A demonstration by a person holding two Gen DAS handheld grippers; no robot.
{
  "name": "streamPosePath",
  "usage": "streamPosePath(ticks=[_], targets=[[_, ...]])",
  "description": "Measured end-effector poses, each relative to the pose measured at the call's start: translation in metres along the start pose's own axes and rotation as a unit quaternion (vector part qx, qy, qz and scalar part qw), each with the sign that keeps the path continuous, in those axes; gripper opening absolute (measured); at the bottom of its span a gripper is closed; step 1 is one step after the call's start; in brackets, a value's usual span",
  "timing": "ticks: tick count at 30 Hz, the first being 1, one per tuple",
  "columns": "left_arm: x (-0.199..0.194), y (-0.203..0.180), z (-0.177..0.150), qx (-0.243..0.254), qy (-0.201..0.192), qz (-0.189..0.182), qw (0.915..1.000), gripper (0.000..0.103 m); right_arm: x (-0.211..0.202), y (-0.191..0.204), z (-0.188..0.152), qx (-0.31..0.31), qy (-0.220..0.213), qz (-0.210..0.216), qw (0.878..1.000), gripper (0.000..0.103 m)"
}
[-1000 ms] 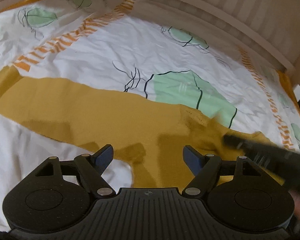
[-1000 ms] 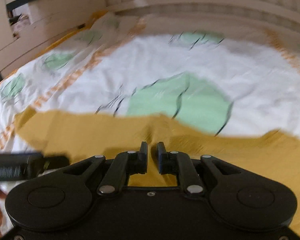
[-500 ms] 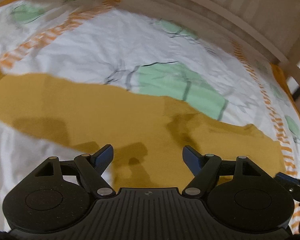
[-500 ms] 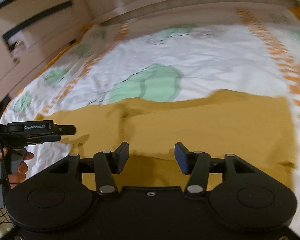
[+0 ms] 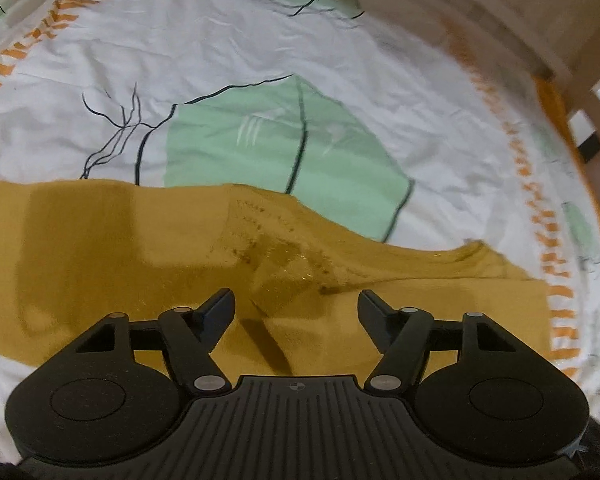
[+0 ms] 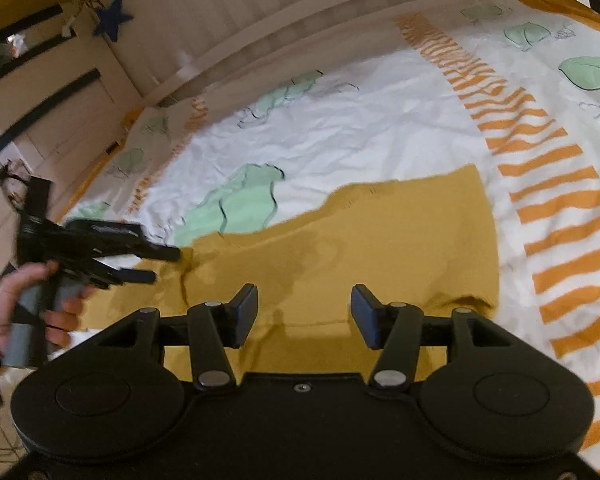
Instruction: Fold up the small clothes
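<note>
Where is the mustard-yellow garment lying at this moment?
In both wrist views the mustard-yellow garment lies spread on the patterned bedsheet, just below its large green leaf print and left of the orange striped band.

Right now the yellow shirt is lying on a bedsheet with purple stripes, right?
Not quite. The stripes are orange, not purple, as the right wrist view shows. The rest is right: the yellow shirt is lying on the bedsheet.
</note>
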State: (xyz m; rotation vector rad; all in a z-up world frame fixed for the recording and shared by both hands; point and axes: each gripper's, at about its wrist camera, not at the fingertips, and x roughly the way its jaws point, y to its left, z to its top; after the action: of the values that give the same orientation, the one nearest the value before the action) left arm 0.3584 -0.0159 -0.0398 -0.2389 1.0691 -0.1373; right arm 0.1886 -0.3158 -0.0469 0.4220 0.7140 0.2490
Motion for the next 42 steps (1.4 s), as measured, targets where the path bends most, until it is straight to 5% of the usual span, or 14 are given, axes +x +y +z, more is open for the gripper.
streamPosePath(ticks=[1, 5, 12, 17, 24, 26, 30, 35, 42], targets=[[0.004, -0.001, 0.001, 0.002, 0.004, 0.010, 0.9999, 0.061, -0.001, 0.000, 0.001, 0.000, -0.002, 0.006, 1.000, 0.060], [0.015, 0.006, 0.001, -0.010, 0.020, 0.010, 0.9997, 0.012, -0.003, 0.003, 0.000, -0.012, -0.003, 0.011, 1.000, 0.060], [-0.046, 0.002, -0.021, 0.038, -0.128, -0.004, 0.9911, 0.010, 0.002, 0.002, -0.001, -0.007, 0.007, 0.012, 1.000, 0.060], [-0.013, 0.045, -0.028, -0.028, -0.066, 0.035, 0.9968, 0.010, 0.008, 0.002, -0.002, -0.009, 0.020, -0.004, 1.000, 0.060], [-0.005, 0.058, -0.040, -0.030, -0.073, 0.021, 0.9966, 0.010, 0.013, -0.011, -0.003, 0.007, 0.036, -0.040, 0.999, 0.060], [-0.015, 0.058, -0.044, -0.029, -0.110, -0.007, 0.9934, 0.010, 0.015, -0.016, -0.003, 0.015, 0.037, -0.049, 0.998, 0.060], [-0.048, 0.054, -0.061, -0.001, -0.232, -0.029, 0.9722, 0.012, 0.016, -0.022, -0.003, 0.029, 0.039, -0.050, 0.998, 0.060], [-0.018, 0.055, -0.056, 0.016, -0.121, 0.055, 0.9910, 0.014, 0.019, -0.021, -0.004, 0.027, 0.047, -0.045, 0.998, 0.060], [-0.022, 0.074, -0.056, -0.017, -0.120, 0.064, 0.9906, 0.022, 0.022, -0.022, -0.005, 0.021, 0.049, -0.055, 0.997, 0.060]])
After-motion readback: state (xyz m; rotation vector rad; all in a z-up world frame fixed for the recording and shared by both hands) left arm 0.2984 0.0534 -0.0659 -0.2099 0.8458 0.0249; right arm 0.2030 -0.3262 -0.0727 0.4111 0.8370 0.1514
